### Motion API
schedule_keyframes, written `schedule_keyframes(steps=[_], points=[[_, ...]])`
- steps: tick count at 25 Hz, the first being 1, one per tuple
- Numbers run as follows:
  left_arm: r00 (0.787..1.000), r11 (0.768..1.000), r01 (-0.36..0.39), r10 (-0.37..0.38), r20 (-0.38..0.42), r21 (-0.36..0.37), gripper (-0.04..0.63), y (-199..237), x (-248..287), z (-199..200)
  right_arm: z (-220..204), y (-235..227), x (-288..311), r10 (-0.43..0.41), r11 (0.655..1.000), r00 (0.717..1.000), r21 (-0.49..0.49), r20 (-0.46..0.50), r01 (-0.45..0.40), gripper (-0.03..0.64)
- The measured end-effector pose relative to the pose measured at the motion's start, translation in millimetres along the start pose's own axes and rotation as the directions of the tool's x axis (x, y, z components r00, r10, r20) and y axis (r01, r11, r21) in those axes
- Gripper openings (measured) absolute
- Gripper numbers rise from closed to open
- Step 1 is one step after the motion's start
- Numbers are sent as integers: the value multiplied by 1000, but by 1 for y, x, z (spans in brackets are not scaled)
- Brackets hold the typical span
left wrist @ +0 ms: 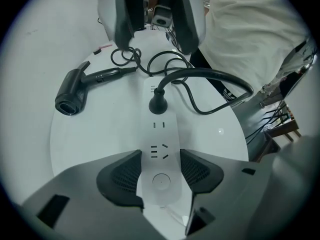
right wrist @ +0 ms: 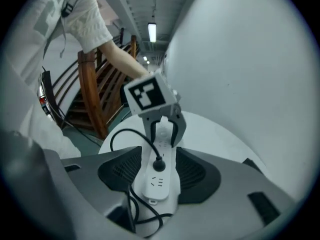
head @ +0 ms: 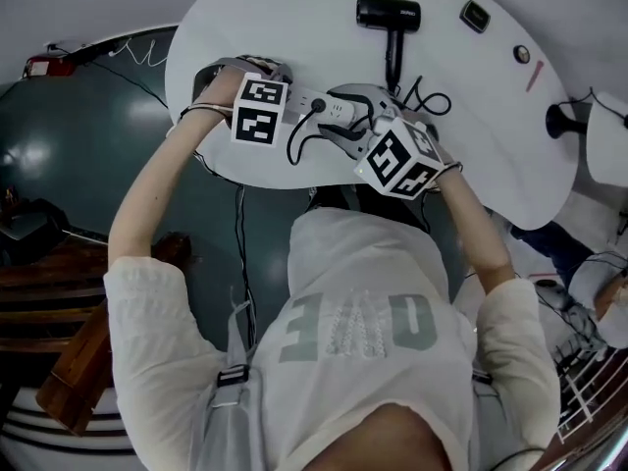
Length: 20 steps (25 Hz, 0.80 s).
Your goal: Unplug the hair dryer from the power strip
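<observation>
A white power strip lies on the white table with a black plug seated in it. The plug's cord loops across the tabletop. The black hair dryer lies apart on the table, seen at the far side in the head view. My left gripper points straight down, shut on one end of the strip. My right gripper is open and straddles the other end; the plug sits between its pads, untouched.
A small black device, a round button-like piece and a thin red stick lie at the table's far right. A black stand sits past the right edge. Wooden steps are at lower left, over dark floor.
</observation>
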<state>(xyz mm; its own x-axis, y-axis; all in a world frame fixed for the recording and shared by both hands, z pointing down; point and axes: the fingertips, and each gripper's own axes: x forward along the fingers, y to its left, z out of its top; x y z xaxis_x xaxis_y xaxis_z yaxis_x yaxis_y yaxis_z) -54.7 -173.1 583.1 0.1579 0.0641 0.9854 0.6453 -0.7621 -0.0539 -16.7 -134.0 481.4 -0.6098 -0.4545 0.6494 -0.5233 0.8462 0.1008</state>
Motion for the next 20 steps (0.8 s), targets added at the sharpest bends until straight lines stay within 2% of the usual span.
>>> schedule_keyframes(steps=[3,9,12,14,17,20], points=[[1000,1000,-3,3,-6,1,255,-1,-2,-7,-22,5,31,41,999,997,-7,-68,-41,219],[1000,1000,-14,14,12,-17,255,4,0,1,-30,-1,49,46,999,996,8,-82,-46,170],[1000,1000,-15,15,13,-18,255,4,-1,1,-31,0,56,39,998,995,-50,-97,-44,103],[1000,1000,-16,16,11,-18,255,4,-1,1,-30,1,56,37,997,994,-70,-98,-44,92],[1000,1000,-18,18,10,-12,255,4,-1,1,-30,-1,56,38,998,994,-47,-99,-43,83],[1000,1000,-23,23,8,-13,255,5,-1,0,-29,-4,57,79,994,993,78,-88,-73,78]])
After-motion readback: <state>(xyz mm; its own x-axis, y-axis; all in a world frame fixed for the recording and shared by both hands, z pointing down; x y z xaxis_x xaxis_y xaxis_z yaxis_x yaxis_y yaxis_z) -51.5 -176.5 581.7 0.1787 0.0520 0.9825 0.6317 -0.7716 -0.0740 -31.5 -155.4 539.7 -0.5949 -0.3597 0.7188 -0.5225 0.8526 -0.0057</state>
